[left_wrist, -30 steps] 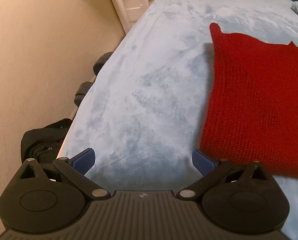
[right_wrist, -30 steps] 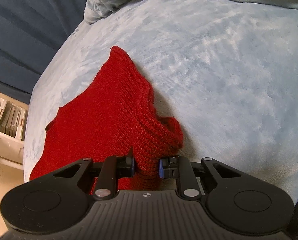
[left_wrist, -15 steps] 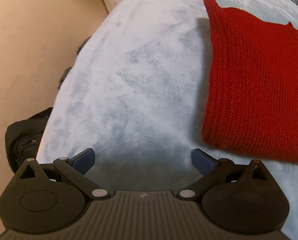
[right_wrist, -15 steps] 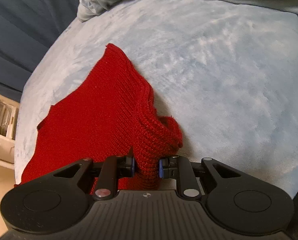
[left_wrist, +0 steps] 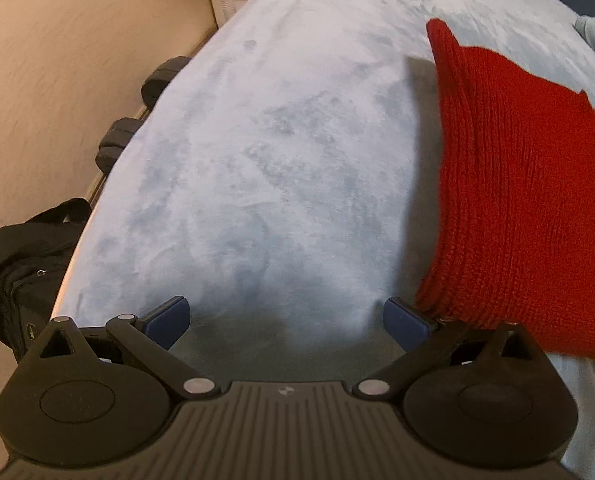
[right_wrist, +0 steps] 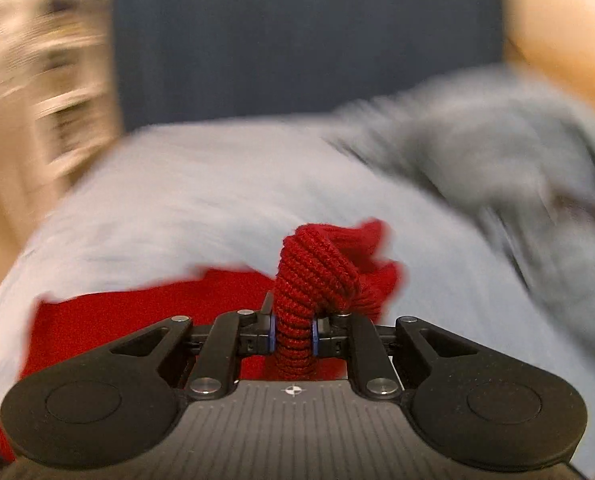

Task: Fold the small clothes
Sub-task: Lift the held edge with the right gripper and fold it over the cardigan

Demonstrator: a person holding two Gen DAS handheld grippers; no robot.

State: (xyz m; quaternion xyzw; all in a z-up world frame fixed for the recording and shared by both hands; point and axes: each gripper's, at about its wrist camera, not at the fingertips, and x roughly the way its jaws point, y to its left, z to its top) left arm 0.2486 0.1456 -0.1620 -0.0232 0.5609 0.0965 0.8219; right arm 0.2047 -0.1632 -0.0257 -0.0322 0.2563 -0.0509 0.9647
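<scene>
Right gripper (right_wrist: 293, 338), jaws closing on the red knit garment (right_wrist: 313, 276), has lifted its edge off the bed (left_wrist: 277, 140); fold underway. Left gripper (left_wrist: 285, 320) remains spread, empty.

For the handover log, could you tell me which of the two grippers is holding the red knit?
The right gripper: its fingers are closing on a bunched fold of the red knit. The left gripper is open, empty.

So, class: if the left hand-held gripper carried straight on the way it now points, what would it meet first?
Most likely the bare pale blue blanket: the open left hand-held gripper points down at it, with the red knit garment off to the right of its line. Depth is hard to judge.
</scene>
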